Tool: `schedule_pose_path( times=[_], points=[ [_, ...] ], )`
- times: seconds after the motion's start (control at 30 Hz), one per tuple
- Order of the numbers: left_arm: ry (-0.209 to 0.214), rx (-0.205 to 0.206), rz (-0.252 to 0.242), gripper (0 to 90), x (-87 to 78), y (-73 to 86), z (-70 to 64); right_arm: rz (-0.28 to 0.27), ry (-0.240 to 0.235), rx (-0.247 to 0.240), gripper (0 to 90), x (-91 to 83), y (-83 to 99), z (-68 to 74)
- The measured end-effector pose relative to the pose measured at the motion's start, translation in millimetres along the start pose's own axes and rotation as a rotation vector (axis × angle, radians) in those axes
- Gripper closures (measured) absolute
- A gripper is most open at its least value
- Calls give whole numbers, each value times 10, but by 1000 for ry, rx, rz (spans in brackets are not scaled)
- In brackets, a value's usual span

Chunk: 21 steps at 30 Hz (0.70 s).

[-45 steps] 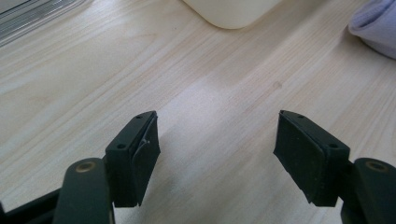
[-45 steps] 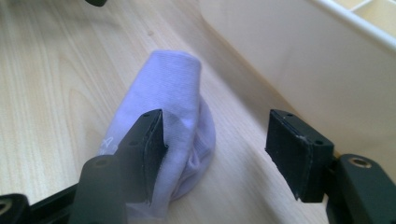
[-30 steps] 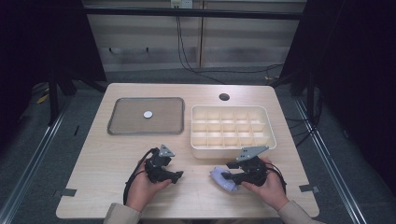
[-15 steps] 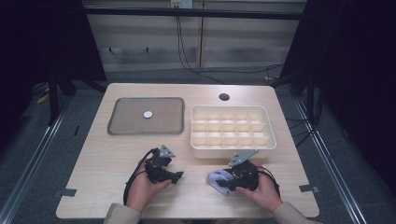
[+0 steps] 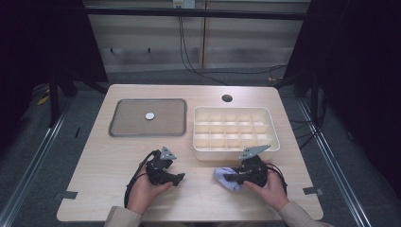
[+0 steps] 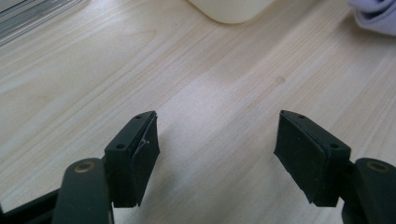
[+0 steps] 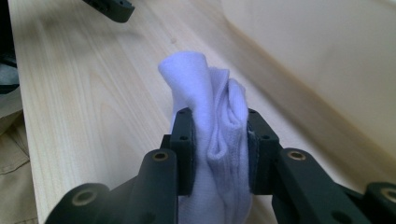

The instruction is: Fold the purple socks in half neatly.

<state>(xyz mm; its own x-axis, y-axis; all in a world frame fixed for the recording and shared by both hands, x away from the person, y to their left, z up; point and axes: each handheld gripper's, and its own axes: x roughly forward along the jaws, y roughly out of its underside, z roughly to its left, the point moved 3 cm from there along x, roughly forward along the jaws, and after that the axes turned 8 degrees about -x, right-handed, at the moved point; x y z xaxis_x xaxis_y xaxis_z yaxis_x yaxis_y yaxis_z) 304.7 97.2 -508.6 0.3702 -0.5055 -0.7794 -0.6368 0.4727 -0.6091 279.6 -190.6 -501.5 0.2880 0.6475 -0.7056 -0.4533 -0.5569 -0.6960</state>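
One grasp is done: your right gripper (image 7: 219, 144) pinches the white cloth (image 7: 212, 112) near the compartment box (image 5: 235, 128) (all cells empty); your left gripper (image 6: 219, 154) gapes idle.

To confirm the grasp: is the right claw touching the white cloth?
Touching. In the right gripper view, the right claw has both jaws pressed on the white cloth, bunched between them.

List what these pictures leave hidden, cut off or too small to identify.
- White cloth: its lower part is cut off by the right gripper view's bottom edge, squeezed between the right gripper.
- Small round thing on the grey tray: too small in the high view to identify.
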Motion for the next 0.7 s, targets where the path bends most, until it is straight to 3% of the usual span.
schedule_pose_path(
  times=[0.27,0.5,0.7],
  points=[
    [-6,10,-15,273,34,15,37,0,4,2,694,-91,-39,-15],
    [-10,48,-36,257,81,23,65,11,9,-8,695,-140,-79,-25],
    [-10,64,-44,231,111,48,90,48,1,-6,695,-163,-67,-48]
  ],
)
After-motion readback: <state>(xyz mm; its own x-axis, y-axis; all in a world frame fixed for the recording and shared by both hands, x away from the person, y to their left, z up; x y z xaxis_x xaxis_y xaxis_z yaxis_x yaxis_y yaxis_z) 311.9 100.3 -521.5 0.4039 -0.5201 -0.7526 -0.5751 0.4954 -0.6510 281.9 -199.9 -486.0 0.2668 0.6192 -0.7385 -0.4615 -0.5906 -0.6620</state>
